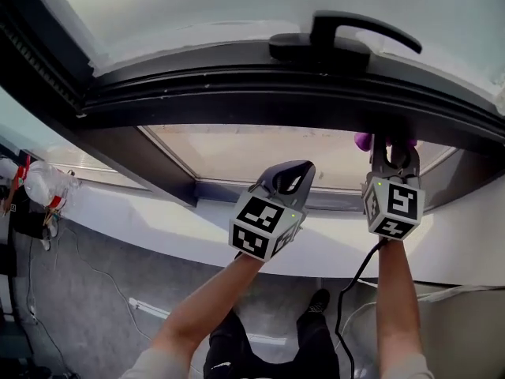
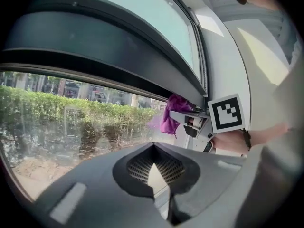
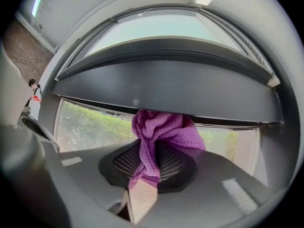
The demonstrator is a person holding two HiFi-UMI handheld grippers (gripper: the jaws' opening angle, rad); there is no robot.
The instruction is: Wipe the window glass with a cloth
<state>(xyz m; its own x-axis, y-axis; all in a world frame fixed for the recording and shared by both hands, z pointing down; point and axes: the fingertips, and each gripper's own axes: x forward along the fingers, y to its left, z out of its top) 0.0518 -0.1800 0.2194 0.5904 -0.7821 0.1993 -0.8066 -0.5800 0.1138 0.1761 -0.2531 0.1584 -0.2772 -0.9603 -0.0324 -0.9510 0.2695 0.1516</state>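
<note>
A purple cloth (image 1: 362, 140) is bunched against the lower window glass (image 1: 260, 152), just under the dark sash frame (image 1: 276, 93). My right gripper (image 1: 392, 155) is shut on the cloth. In the right gripper view the cloth (image 3: 161, 132) hangs out of the right gripper (image 3: 145, 175) and touches the frame's lower edge. My left gripper (image 1: 290, 176) hovers left of it, short of the glass, shut with nothing in it. The left gripper view shows the left gripper (image 2: 154, 167), the glass (image 2: 71, 122) with hedges beyond, and the cloth (image 2: 173, 113) in the right gripper (image 2: 192, 120).
A black window handle (image 1: 347, 34) sticks out from the upper sash above the right gripper. A white sill (image 1: 158, 219) runs below the glass. A black cable (image 1: 355, 290) hangs from the right gripper. A clear bag (image 1: 43, 184) lies at the far left.
</note>
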